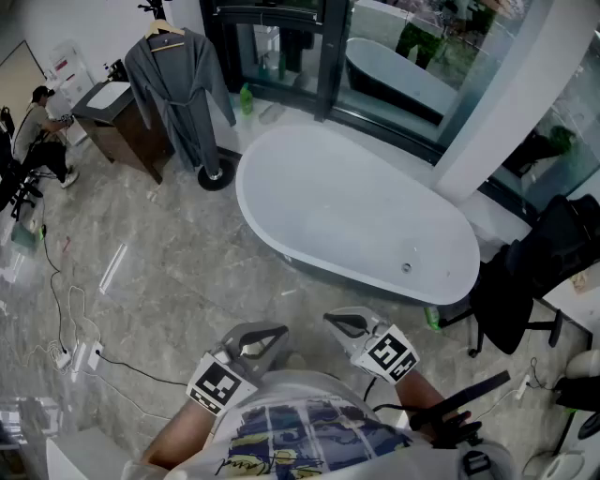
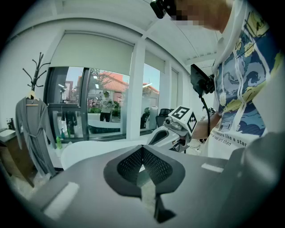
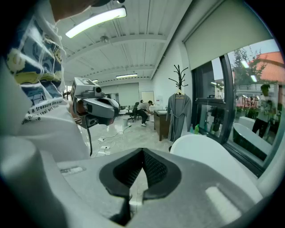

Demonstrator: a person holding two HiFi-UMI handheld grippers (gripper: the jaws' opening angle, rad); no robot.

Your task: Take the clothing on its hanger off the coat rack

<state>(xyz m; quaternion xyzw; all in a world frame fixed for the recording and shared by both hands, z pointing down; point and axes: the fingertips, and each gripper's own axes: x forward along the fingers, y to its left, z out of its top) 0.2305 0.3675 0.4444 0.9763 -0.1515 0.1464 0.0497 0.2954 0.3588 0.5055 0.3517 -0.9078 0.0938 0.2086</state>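
A grey robe [image 1: 176, 89] hangs on a wooden hanger [image 1: 165, 28] on the black coat rack [image 1: 214, 174] at the far left of the room, well away from both grippers. The left gripper [image 1: 279, 330] and right gripper [image 1: 330, 319] are held close to the person's chest, tips near each other, both shut with nothing between the jaws. In the left gripper view the robe [image 2: 31, 133] hangs at the far left, below the rack's hooks [image 2: 35, 71], and the left gripper [image 2: 142, 149] is shut. The right gripper view has the robe [image 3: 178, 116] in the middle distance, past the shut right gripper [image 3: 142, 153].
A white bathtub [image 1: 356, 216] lies between the person and the rack. A wooden cabinet [image 1: 122, 127] stands left of the rack, with a seated person [image 1: 42, 122] beyond. A black office chair [image 1: 525, 281] is at the right. Cables [image 1: 75, 328] trail across the floor. Glass walls close the back.
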